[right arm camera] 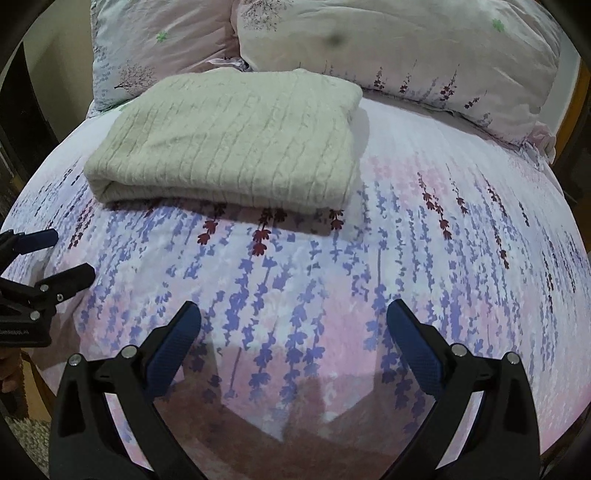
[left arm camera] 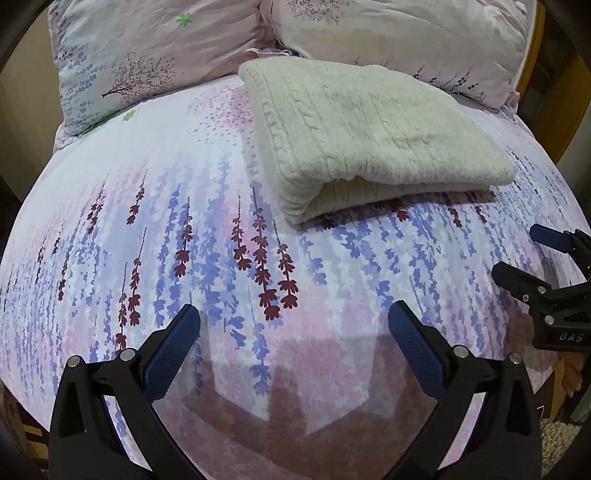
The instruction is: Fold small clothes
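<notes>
A cream cable-knit garment lies folded into a thick rectangle on the bed, its folded edge toward me; it also shows in the right wrist view. My left gripper is open and empty, held above the floral sheet well short of the garment. My right gripper is open and empty too, also short of the garment. The right gripper shows at the right edge of the left wrist view, and the left gripper at the left edge of the right wrist view.
The bed has a pink and purple floral sheet. Two matching pillows lie behind the garment at the headboard. A wooden bed frame rims the right side. A shaggy rug shows below the bed's edge.
</notes>
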A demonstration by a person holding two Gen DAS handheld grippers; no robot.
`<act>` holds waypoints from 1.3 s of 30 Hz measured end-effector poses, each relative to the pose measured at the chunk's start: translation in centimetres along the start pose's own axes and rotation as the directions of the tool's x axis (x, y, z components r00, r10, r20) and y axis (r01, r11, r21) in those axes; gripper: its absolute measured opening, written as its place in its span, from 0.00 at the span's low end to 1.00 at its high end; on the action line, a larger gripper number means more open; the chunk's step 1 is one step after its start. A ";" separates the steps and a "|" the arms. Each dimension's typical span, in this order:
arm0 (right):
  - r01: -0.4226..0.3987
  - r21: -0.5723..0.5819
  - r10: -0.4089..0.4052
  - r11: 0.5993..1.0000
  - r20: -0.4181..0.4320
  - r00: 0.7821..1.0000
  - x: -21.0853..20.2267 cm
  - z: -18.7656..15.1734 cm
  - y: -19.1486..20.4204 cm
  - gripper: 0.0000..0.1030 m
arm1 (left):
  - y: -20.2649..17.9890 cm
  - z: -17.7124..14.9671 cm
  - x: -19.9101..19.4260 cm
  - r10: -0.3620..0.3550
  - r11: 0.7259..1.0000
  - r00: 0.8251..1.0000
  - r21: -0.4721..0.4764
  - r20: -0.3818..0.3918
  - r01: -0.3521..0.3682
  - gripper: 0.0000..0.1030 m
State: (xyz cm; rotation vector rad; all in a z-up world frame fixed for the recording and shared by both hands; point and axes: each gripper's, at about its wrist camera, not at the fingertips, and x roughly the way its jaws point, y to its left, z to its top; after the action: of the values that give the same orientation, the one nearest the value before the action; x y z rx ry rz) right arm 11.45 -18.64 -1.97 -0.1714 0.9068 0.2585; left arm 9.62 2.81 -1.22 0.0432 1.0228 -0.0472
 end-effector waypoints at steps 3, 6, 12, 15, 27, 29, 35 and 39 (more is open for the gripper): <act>0.002 0.002 -0.002 1.000 0.001 1.000 0.0 -0.1 0.1 0.98 | 0.0 0.1 0.1 0.000 1.000 1.000 -0.001 -0.003 0.000 0.99; 0.002 0.004 -0.002 1.000 0.000 1.000 0.0 0.0 0.0 0.98 | 0.1 0.1 0.1 0.000 1.000 1.000 -0.002 -0.004 0.000 0.99; 0.008 0.011 -0.008 1.000 0.002 1.000 0.0 -0.1 0.0 0.98 | 0.1 0.2 0.2 0.007 1.000 1.000 -0.011 -0.006 -0.007 0.99; 0.009 0.011 -0.009 1.000 0.003 1.000 0.0 -0.1 0.0 0.98 | 0.1 0.2 0.2 0.009 1.000 1.000 -0.015 -0.004 -0.010 0.99; 0.005 0.006 -0.005 1.000 0.003 1.000 0.0 -0.2 0.0 0.98 | 0.1 0.1 0.1 0.012 1.000 1.000 -0.017 0.005 -0.012 0.99; 0.004 0.005 -0.004 1.000 0.004 1.000 0.0 -0.2 0.0 0.98 | 0.1 0.1 0.1 0.012 1.000 1.000 -0.017 0.006 -0.012 0.99; 0.003 0.004 -0.003 1.000 0.004 1.000 0.0 -0.2 -0.1 0.98 | 0.1 0.1 0.1 0.012 1.000 1.000 -0.016 0.008 -0.012 0.99; 0.004 0.004 -0.004 1.000 0.005 1.000 0.0 -0.3 0.0 0.98 | 0.1 0.1 0.1 0.012 1.000 1.000 -0.016 0.009 -0.012 0.99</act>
State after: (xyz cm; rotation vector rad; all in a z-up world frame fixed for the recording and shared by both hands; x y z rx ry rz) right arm 11.25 -18.76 -2.08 -0.1686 0.9015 0.2538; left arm 9.73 2.86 -1.25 0.0344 1.0139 -0.0281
